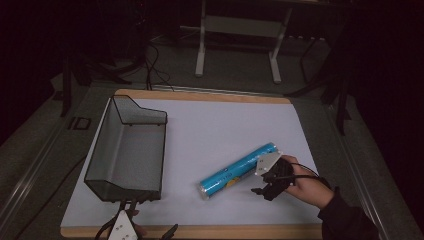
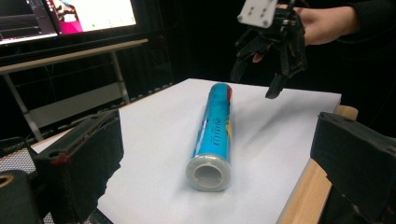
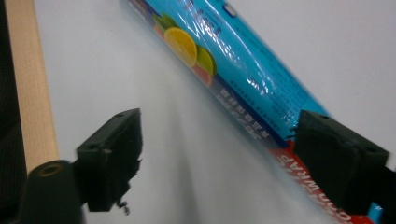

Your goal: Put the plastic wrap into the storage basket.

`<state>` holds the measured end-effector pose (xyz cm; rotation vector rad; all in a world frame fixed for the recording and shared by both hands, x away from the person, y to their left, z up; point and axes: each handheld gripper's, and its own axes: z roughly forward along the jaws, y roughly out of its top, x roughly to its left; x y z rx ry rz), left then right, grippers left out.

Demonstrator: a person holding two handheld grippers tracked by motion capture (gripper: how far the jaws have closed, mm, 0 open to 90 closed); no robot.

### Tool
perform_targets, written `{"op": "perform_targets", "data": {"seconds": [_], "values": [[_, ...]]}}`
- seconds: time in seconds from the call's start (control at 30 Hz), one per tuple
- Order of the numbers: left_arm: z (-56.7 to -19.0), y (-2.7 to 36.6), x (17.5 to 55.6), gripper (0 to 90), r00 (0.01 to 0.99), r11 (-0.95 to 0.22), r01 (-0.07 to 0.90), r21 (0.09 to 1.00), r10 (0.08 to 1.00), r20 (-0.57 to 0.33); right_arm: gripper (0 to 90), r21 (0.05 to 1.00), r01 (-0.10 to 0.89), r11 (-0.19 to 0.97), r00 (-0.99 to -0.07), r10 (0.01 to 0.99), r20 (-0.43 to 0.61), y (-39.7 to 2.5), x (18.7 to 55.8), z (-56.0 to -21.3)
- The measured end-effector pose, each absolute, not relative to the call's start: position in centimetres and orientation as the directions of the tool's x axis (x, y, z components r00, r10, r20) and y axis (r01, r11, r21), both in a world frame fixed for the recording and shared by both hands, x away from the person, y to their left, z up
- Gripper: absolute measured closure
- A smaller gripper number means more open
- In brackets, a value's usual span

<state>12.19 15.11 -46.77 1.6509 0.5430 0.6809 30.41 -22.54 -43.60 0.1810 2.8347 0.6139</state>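
A blue roll of wrap [image 1: 239,170] lies slantwise on the white sheet [image 1: 225,125], right of centre. My right gripper [image 1: 266,189] is open, held by a hand from the right, and hovers just beside the roll's far right end. In the right gripper view the roll [image 3: 233,60] runs past the right jaw, and the right gripper [image 3: 219,149] has bare sheet between its jaws. My left gripper [image 1: 151,220] sits open at the table's front edge, beside the basket. From there I see the roll's open end [image 2: 208,173] and the right gripper [image 2: 256,83] above its far end.
A black wire mesh basket [image 1: 164,150] stands empty on the left of the sheet. The wooden table edge [image 1: 225,231] frames the sheet. A metal stand [image 1: 239,27] is on the floor beyond the table. A lit monitor [image 2: 93,14] glows in the background.
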Motion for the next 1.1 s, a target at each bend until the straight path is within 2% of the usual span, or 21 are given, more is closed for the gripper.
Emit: {"op": "perform_targets", "data": {"seconds": [0.13,0.27,0.37,0.4,0.63,0.67,0.8,1.1], "values": [[-46.8,15.1,12.2,3.4,0.72,-0.181,-0.014,0.983,0.681,0.135,9.8,0.356,0.092,0.93,-0.964,0.173,-0.202,-21.6,31.0,-43.8],[-46.8,15.1,12.2,3.3,0.721,-0.18,-0.015,0.983,0.679,0.136,9.7,0.327,0.08,0.942,-0.946,0.175,-0.272,-20.4,31.5,-43.6],[-46.8,15.1,12.2,3.3,0.723,-0.181,-0.017,0.983,0.677,0.137,8.9,0.289,0.059,0.955,-0.949,0.143,-0.279,-19.5,31.9,-43.6],[-46.8,15.1,12.2,3.3,0.723,-0.181,-0.017,0.983,0.677,0.137,8.9,0.271,0.053,0.961,-0.96,0.124,-0.252,-19.1,32.0,-43.5],[-46.8,15.1,12.2,3.3,0.726,-0.181,-0.015,0.983,0.674,0.135,9.3,0.141,-0.069,0.988,-0.948,-0.02,-0.319,-16.8,32.1,-44.5],[-46.8,15.1,12.2,3.3,0.727,-0.18,-0.016,0.984,0.674,0.135,9.3,0.119,-0.078,0.99,-0.952,-0.038,-0.304,-16.6,32.3,-44.6],[-46.8,15.1,12.2,3.3,0.729,-0.18,-0.016,0.984,0.671,0.135,9.3,0.052,-0.1,0.994,-0.944,-0.078,-0.32,-15.6,33.1,-45.5],[-46.8,15.2,12.1,3.3,0.732,-0.182,-0.015,0.983,0.667,0.134,9.4,-0.082,-0.148,0.986,-0.947,-0.165,-0.274,-14.3,34.7,-47.8]]}}
